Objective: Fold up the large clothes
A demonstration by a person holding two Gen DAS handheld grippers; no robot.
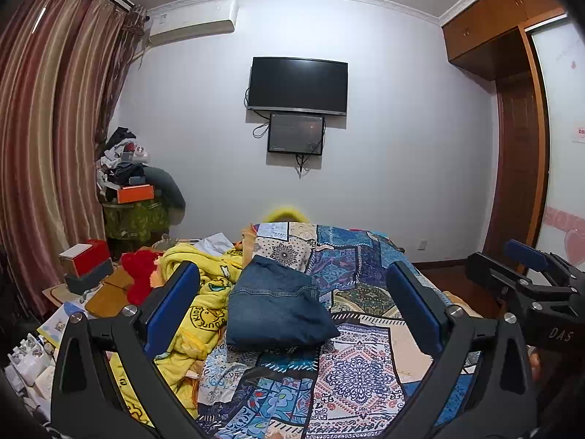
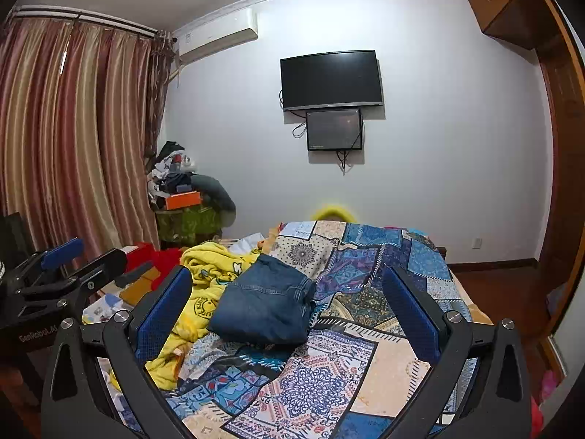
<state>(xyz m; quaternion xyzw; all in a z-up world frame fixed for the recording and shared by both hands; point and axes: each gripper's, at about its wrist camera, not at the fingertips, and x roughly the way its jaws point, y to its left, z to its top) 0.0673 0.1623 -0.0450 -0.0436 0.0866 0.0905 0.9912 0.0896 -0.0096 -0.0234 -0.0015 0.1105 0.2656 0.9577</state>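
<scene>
Nearest in the left wrist view is the left claw (image 1: 292, 311), with its two blue-padded fingers (image 1: 172, 303) spread wide apart and nothing between them. It touches no cloth and hangs above the bed (image 1: 365, 366). The right claw (image 2: 289, 311) stands in the same way in its own view: wide open, empty, above the bed. Each claw also appears at the side of the other view, the right one at the right edge of the left view and the left one at the left edge of the right view, so they are beside each other and apart.

Just beyond the fingertips lie the folded jeans (image 1: 274, 307), a compact blue bundle on the patchwork bedcover (image 1: 351, 373), near the middle of the bed. Touching the left side of the jeans is a crumpled yellow blanket (image 1: 204, 292) with cartoon prints. Further left, beside the bed, are a red plush thing (image 1: 140, 274), boxes and papers.

Far behind, in the left corner, a pile of clothes and an orange box (image 1: 135, 192) stand by the striped curtains (image 1: 47, 128). On the far wall hang a black television (image 1: 298, 86), a smaller screen (image 1: 296, 133) below it, and an air conditioner (image 1: 193, 22) up to the left. A wooden wardrobe (image 1: 512, 73) is at the right.
</scene>
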